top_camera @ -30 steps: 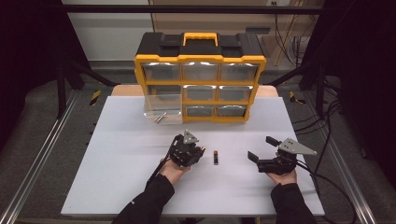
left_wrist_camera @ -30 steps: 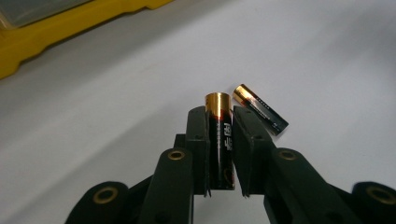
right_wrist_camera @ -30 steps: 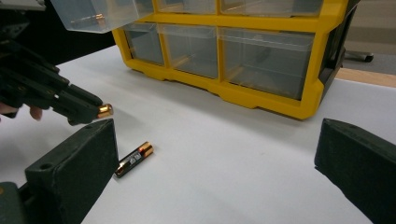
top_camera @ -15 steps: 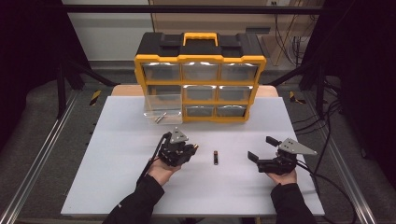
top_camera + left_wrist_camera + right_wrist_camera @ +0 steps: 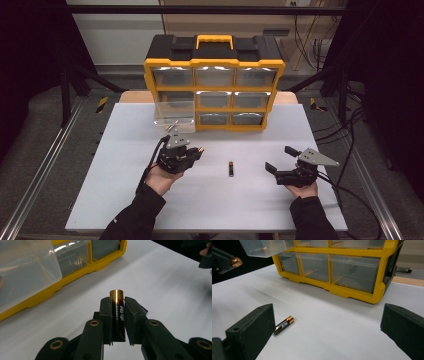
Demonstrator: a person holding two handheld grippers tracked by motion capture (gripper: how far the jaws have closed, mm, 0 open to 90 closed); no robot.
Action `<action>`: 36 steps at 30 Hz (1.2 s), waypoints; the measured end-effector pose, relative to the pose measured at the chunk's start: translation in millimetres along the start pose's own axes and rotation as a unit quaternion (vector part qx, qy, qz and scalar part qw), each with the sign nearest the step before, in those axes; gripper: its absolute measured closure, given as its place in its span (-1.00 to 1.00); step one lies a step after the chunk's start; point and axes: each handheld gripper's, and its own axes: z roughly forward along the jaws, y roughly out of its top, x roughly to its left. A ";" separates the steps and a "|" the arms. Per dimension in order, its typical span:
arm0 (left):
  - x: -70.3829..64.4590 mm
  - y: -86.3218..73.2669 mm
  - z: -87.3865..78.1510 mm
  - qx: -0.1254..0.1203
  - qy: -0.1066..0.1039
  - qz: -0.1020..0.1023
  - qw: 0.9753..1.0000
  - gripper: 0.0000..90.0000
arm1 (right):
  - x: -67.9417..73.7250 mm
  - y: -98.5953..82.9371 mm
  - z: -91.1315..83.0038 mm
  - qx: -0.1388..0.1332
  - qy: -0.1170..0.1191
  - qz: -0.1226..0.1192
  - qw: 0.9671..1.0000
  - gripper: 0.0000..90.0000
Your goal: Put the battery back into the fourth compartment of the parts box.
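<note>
- High view: the left hand-held gripper is sitting left of centre in the frame, clamping a battery whose copper tip is poking out toward the right. A second battery is lying on the white counter near the middle, between the two hands. The right hand-held gripper is resting at the lower right with its jaws standing wide apart. A yellow organizer is standing at the upper centre, one clear drawer sticking out at its lower left.
- Left gripper view: the black jaws are pressing both sides of the held battery at centre frame, its gold end pointing up and away; the organizer is crossing the upper left.
- Right gripper view: the jaws are gaping at the lower corners, the loose battery lying on the counter at lower left, apart from both.
</note>
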 end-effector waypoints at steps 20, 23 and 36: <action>18.9 33.4 -45.5 -0.046 0.017 0.001 0.999 0.69 | -0.1 -0.1 0.2 0.000 0.000 -0.001 1.000 -1.00; 23.4 38.4 -48.1 -0.050 0.019 -0.003 0.999 0.69 | 0.1 0.1 -0.2 0.000 0.000 0.002 1.000 -1.00; 45.4 61.5 -50.4 -0.060 0.039 -0.022 0.997 0.69 | -0.1 0.0 0.0 0.000 0.000 0.000 1.000 -1.00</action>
